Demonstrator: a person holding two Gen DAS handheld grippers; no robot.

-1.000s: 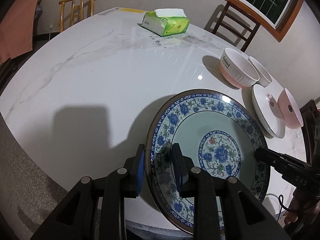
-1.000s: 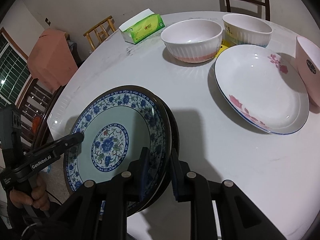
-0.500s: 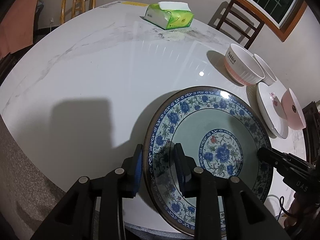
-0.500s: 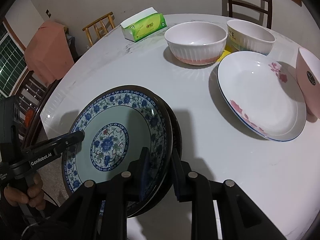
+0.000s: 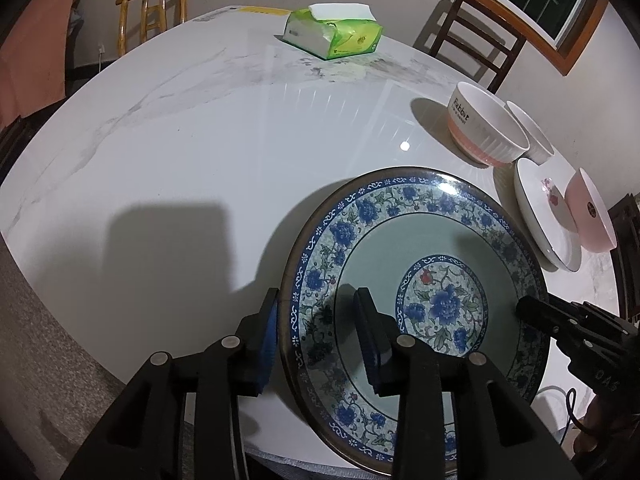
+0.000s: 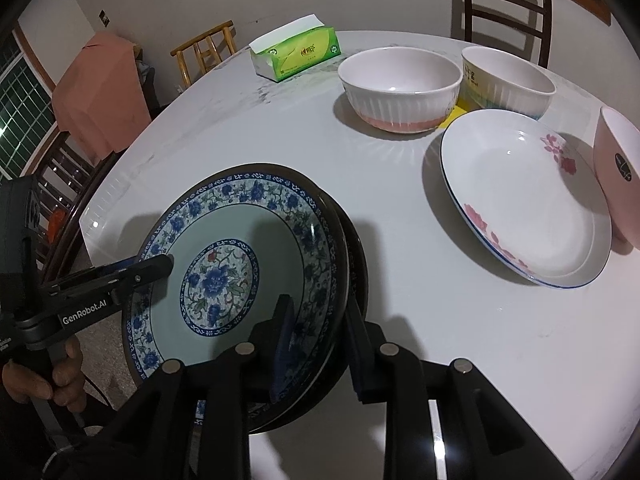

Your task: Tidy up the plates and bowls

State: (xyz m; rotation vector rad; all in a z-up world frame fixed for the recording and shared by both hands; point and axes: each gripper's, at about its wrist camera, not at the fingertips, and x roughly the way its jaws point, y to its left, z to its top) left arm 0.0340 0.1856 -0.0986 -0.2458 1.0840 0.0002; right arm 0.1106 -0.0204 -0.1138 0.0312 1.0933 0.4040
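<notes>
Home dining room; marble table [image 5: 168, 128]; wooden chairs [image 5: 154, 16]; tissue pack [image 5: 334, 34]

You carry the blue floral plate [image 5: 416, 280] a little further over the table [image 5: 200, 140], nearer the tissue pack [image 5: 334, 36].

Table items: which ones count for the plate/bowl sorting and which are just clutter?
Job:
blue floral plates, both grippers on their rims
white flowered plate
ribbed pink-based bowl
yellow-banded bowl
pink bowl

Lying about:
green tissue pack
chairs
pink cloth
</notes>
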